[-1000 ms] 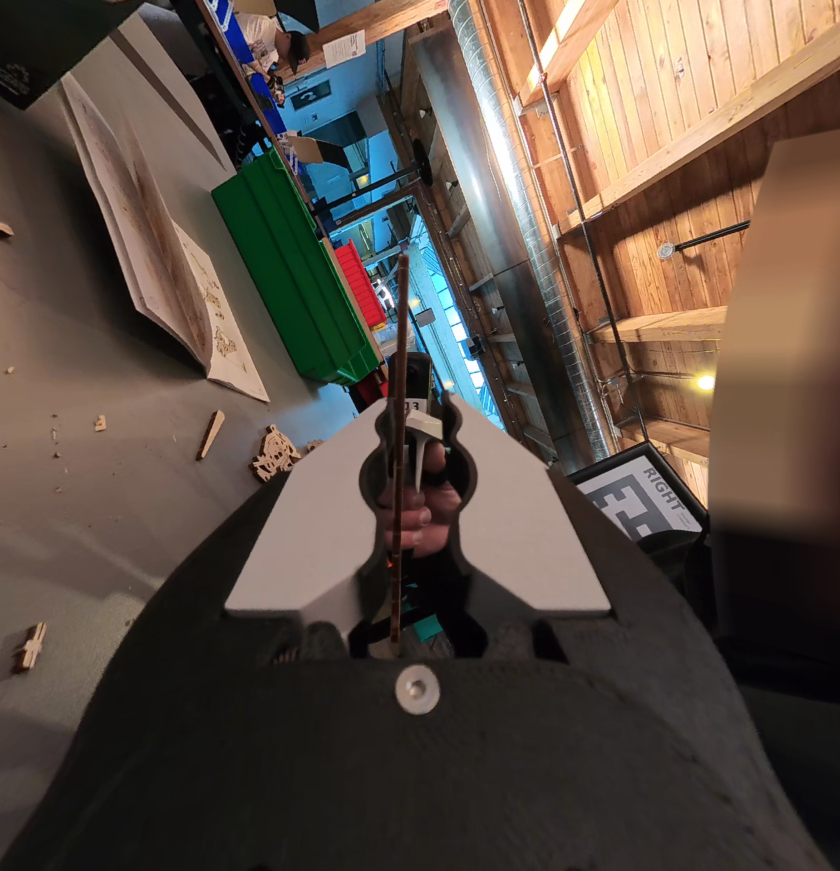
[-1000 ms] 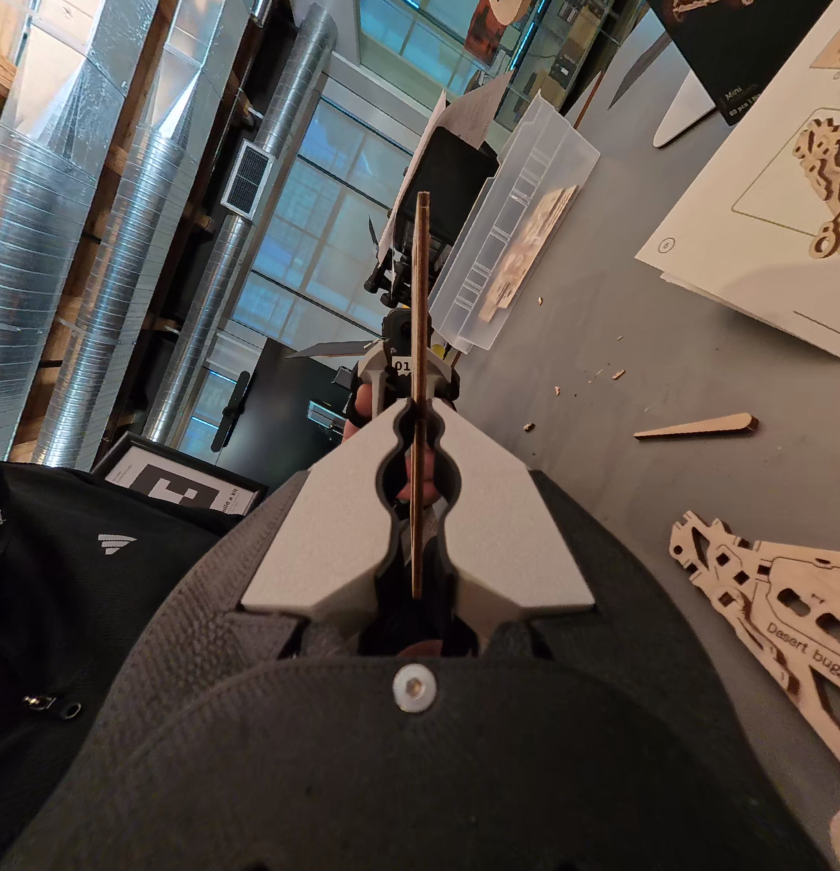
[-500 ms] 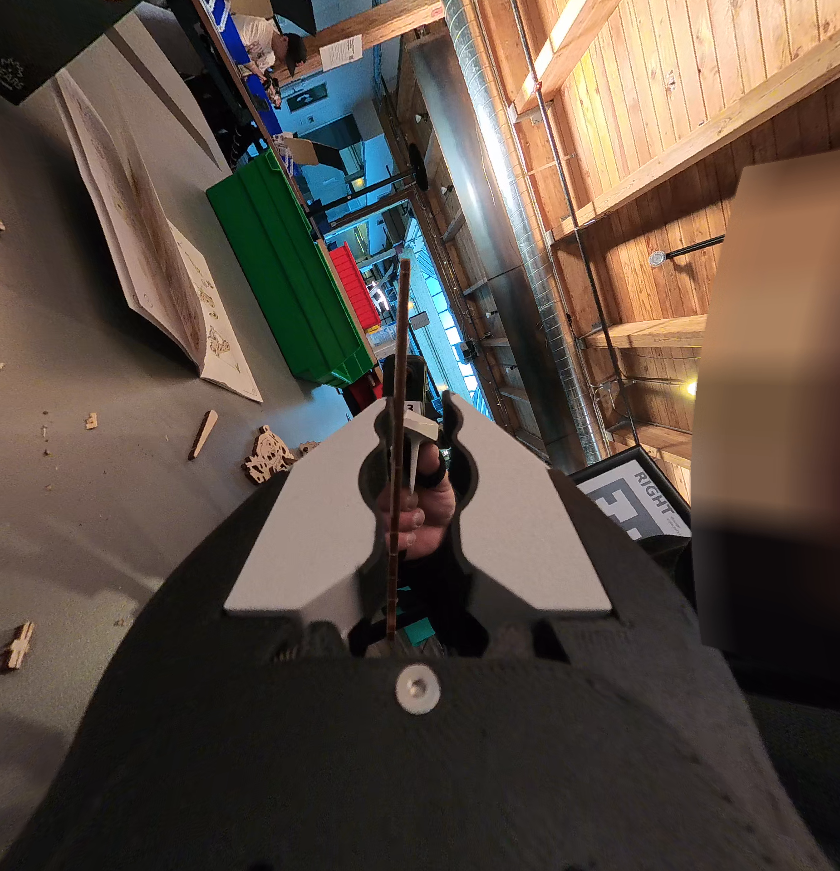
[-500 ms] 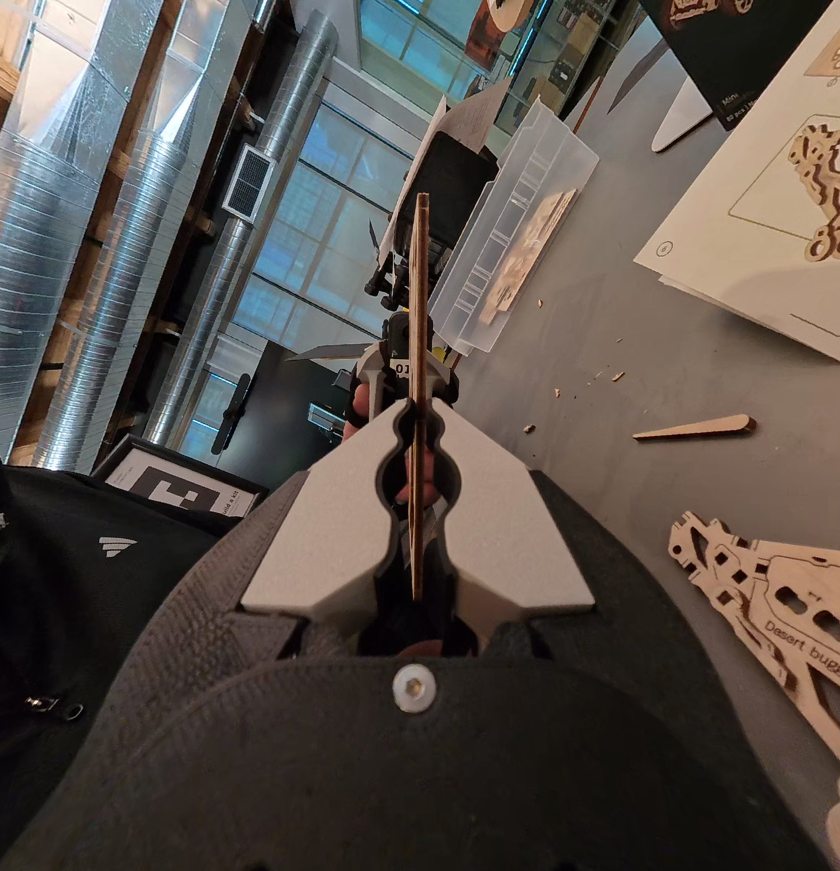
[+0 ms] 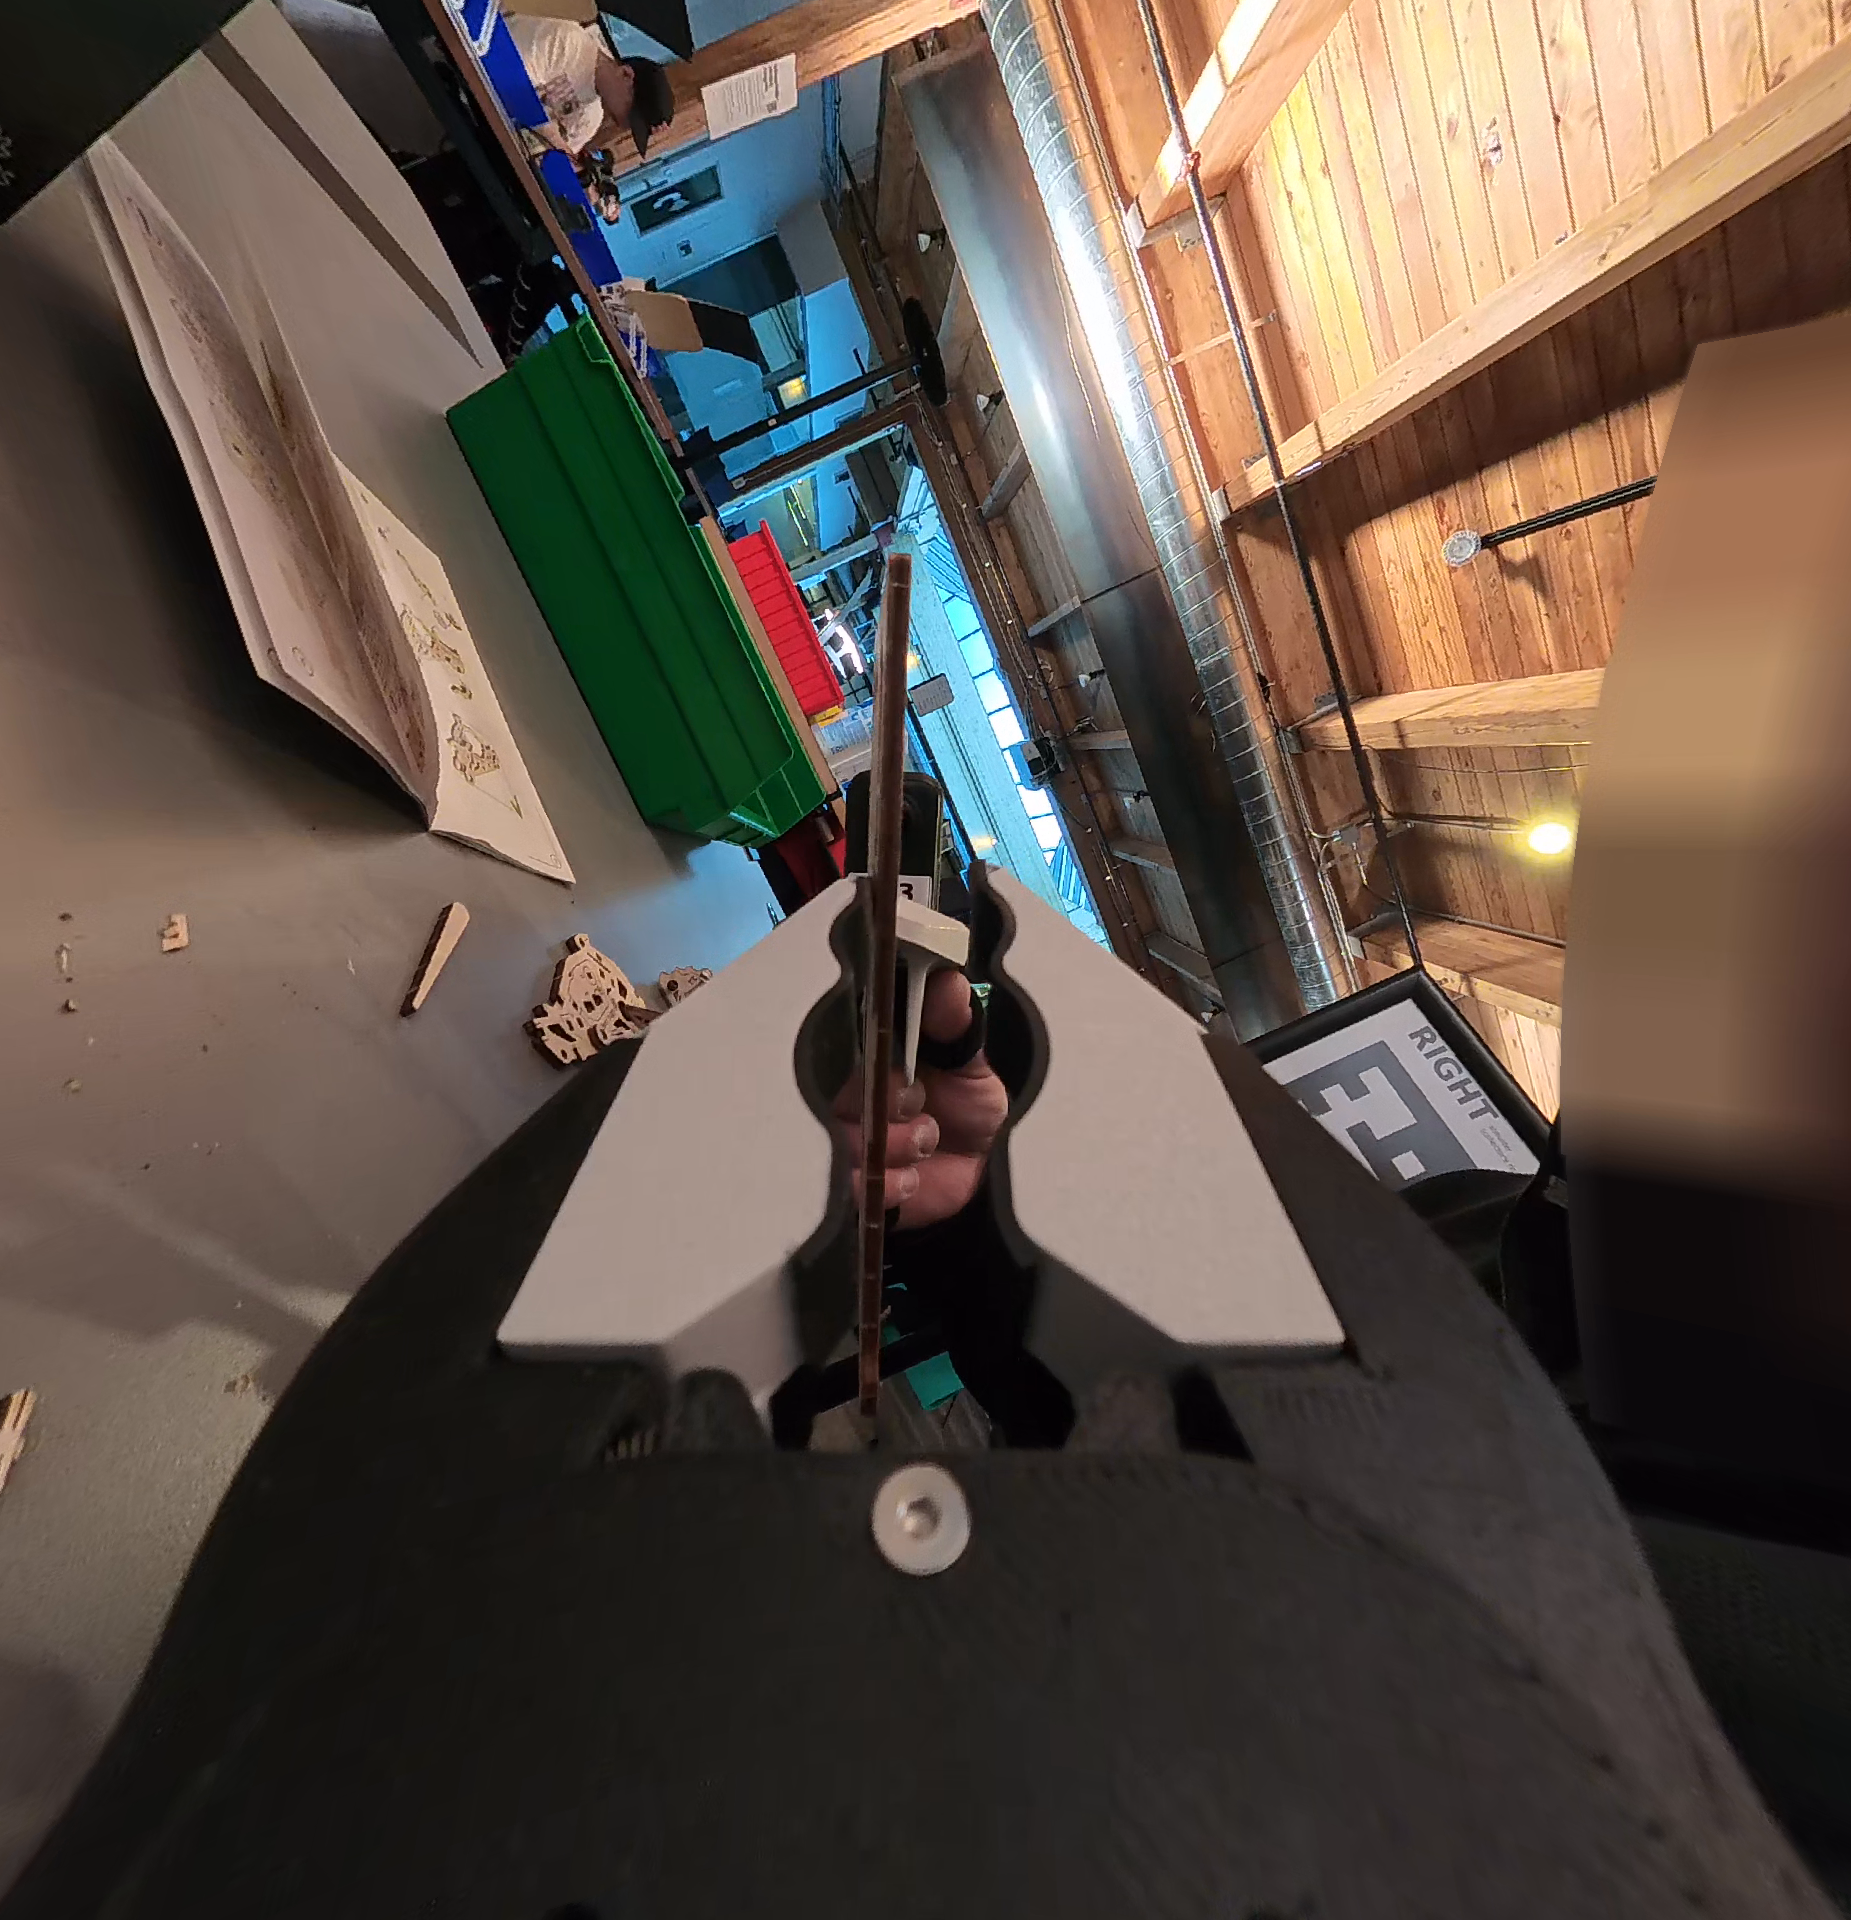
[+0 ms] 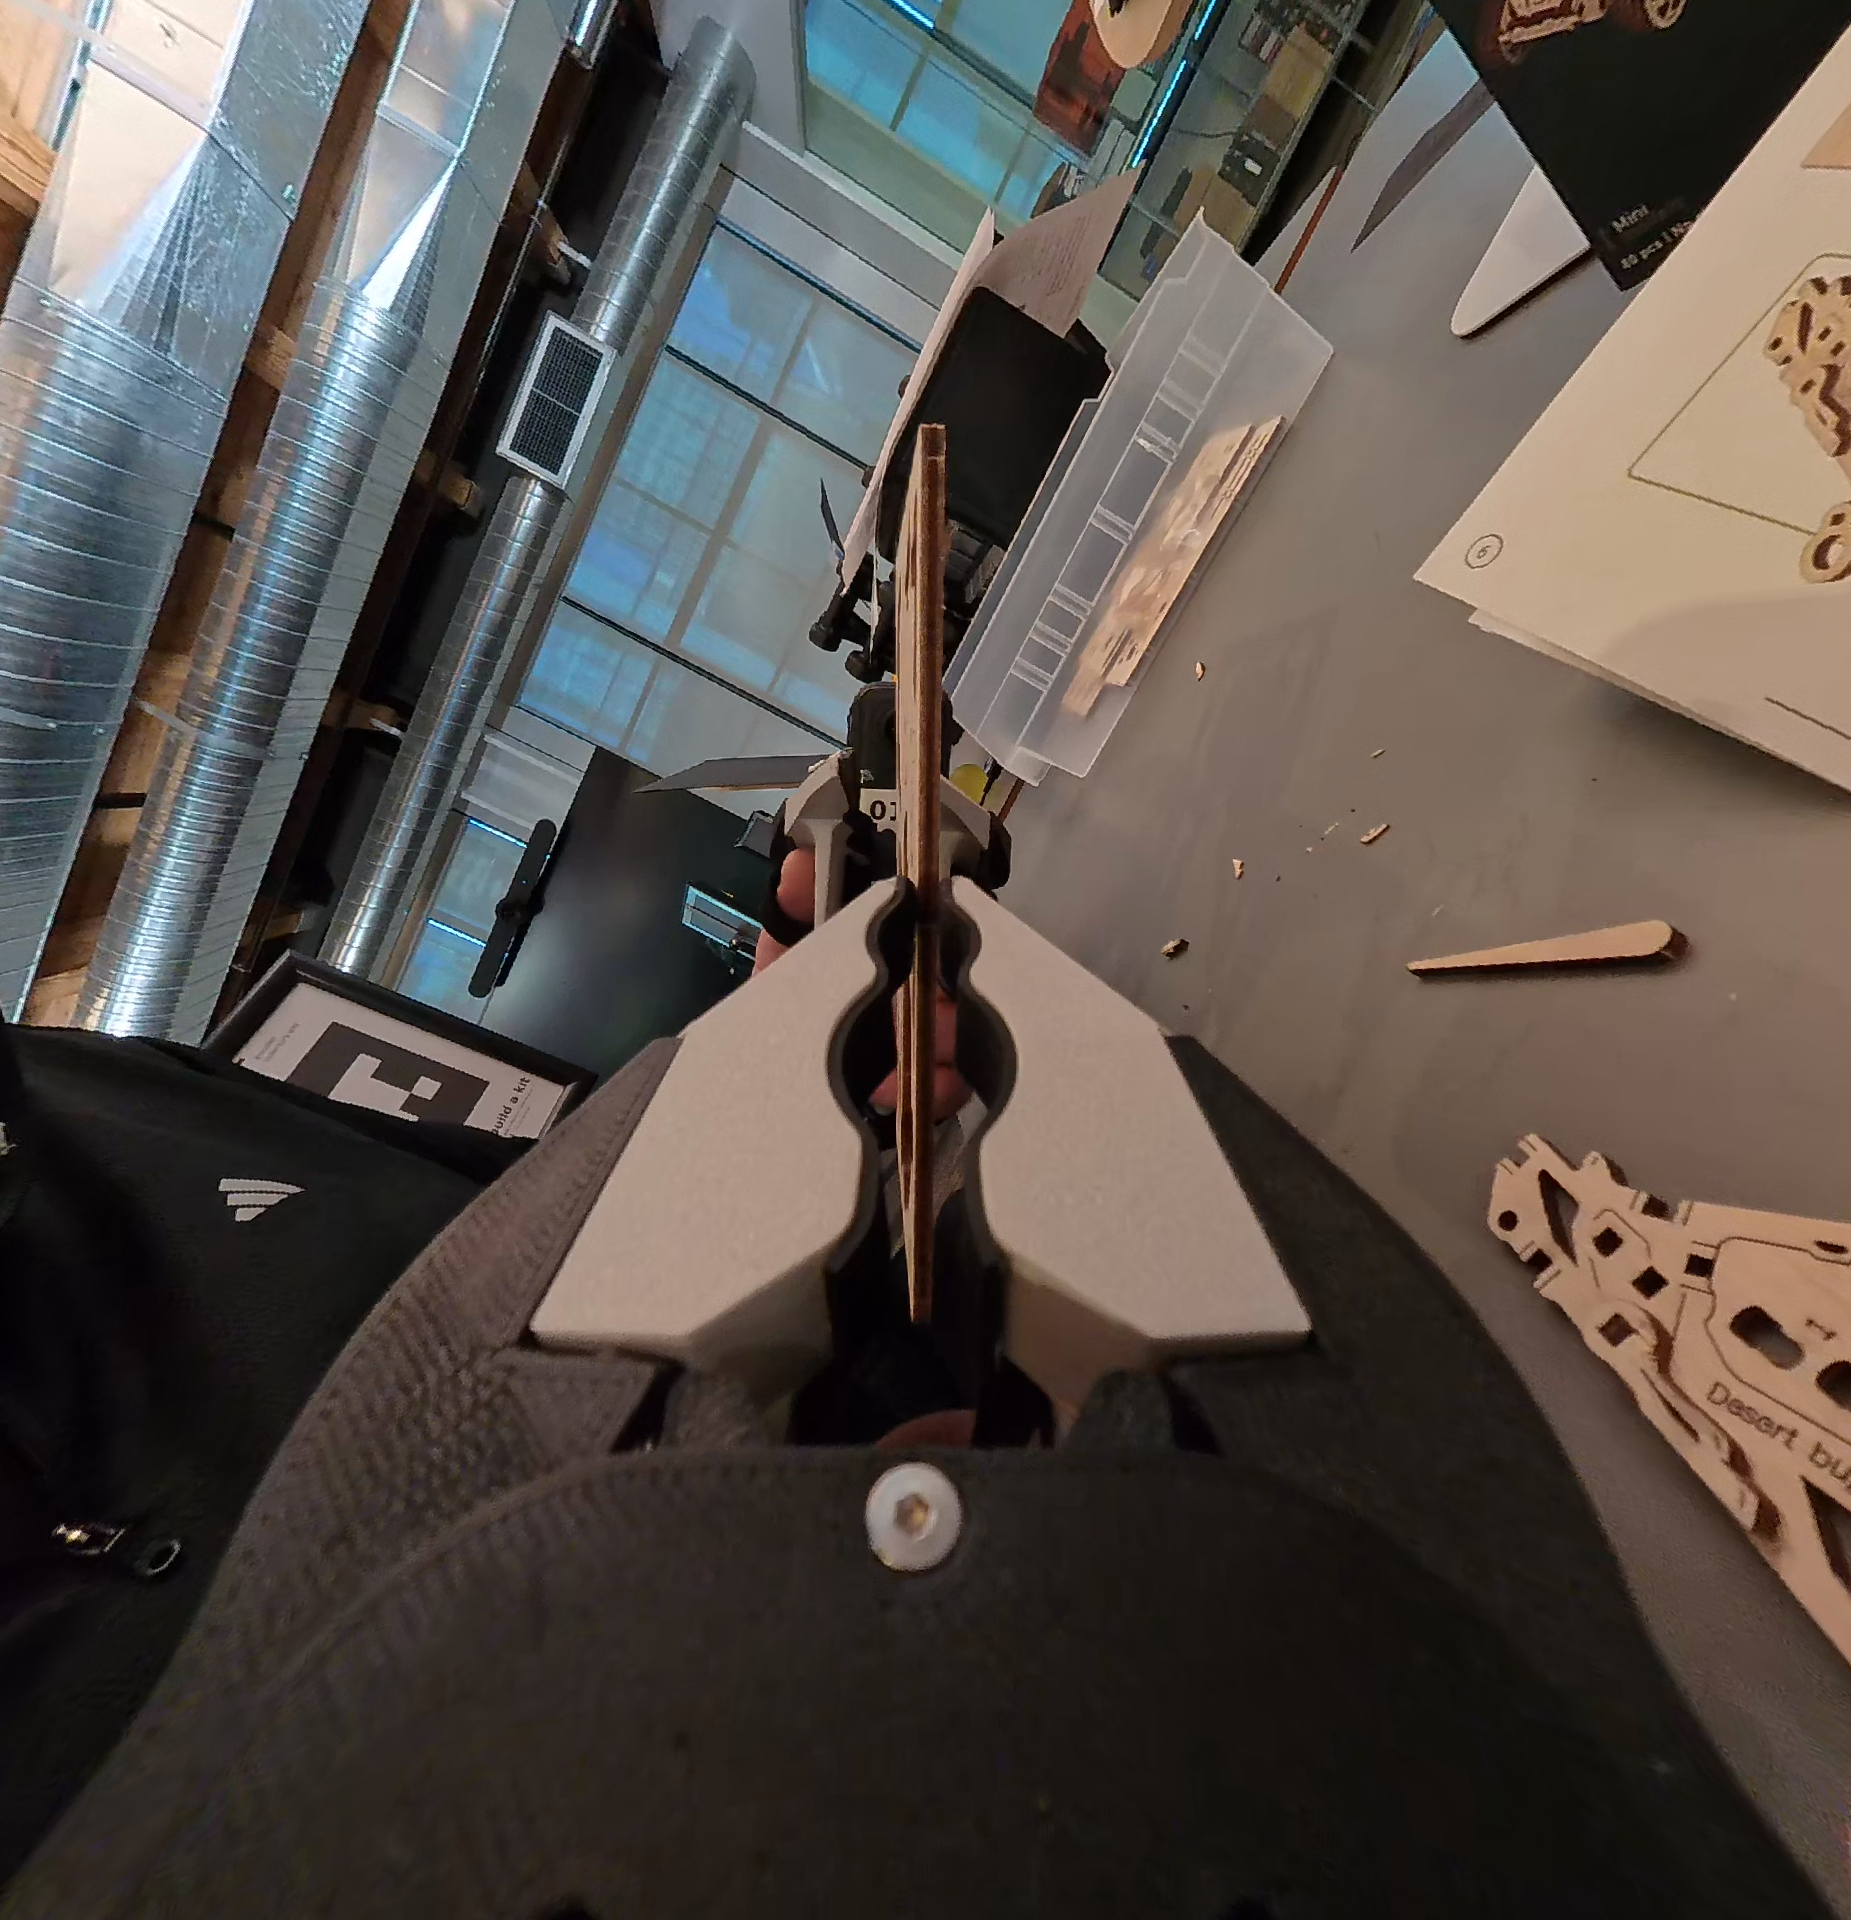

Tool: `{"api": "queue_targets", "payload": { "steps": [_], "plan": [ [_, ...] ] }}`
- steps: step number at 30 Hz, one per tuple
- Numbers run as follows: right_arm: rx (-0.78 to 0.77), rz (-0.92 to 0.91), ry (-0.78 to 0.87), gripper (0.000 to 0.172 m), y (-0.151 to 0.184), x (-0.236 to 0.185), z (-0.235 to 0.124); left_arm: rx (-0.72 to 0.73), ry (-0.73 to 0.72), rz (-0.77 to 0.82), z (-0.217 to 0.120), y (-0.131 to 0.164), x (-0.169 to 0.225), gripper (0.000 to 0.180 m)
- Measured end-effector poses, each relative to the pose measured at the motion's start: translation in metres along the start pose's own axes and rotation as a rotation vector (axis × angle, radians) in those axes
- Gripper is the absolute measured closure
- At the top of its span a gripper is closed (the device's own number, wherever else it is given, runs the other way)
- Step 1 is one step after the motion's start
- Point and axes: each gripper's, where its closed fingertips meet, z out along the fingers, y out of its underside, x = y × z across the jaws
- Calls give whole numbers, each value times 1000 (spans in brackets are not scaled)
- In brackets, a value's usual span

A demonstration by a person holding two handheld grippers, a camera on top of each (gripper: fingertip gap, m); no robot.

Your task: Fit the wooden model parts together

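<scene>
A thin wooden model sheet (image 6: 921, 644) shows edge-on, held up off the grey table (image 6: 1368, 1039). My right gripper (image 6: 926, 899) is shut on it, both pads pressed on its faces. My left gripper (image 5: 921, 894) faces the right one from the other side. The same sheet (image 5: 885, 727) stands between its fingers, close against the left finger (image 5: 838, 914). There is a clear gap to the right finger (image 5: 1004, 904), so the left gripper is open. The left gripper also shows behind the sheet in the right wrist view (image 6: 879, 821), held by a hand.
On the table lie an open instruction booklet (image 5: 329, 582), a green bin (image 5: 609, 582), a red bin (image 5: 786, 613), small cut-out pieces (image 5: 588, 1003), a wooden wedge (image 6: 1555, 951), a punched wooden frame sheet (image 6: 1731, 1340) and a clear plastic box (image 6: 1139, 520). About 7 cm separates my left fingertips from my right.
Both grippers drifted slightly. The right one stays shut on the sheet, which now shows a sliver of its face. The left one stays open around the sheet.
</scene>
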Motion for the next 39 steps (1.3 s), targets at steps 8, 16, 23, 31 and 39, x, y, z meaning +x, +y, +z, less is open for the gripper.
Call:
{"api": "queue_targets", "payload": {
  "steps": [8,16,23,31,39],
  "plan": [
    [2,1,0,171,-1,0,-1,-5,-4,3,1,1,0,167],
    [-1,1,-5,171,0,-2,0,-19,-46,30,0,3,-4,178],
    [1,0,-12,163,-2,-6,1,-29,-87,73,0,3,-5,179],
    [7,-5,-4,157,-4,-10,-3,-11,-96,74,0,1,-5,179],
    [23,-28,10,155,-11,-16,-9,7,-105,69,-4,-3,-5,180]
  ]
}}
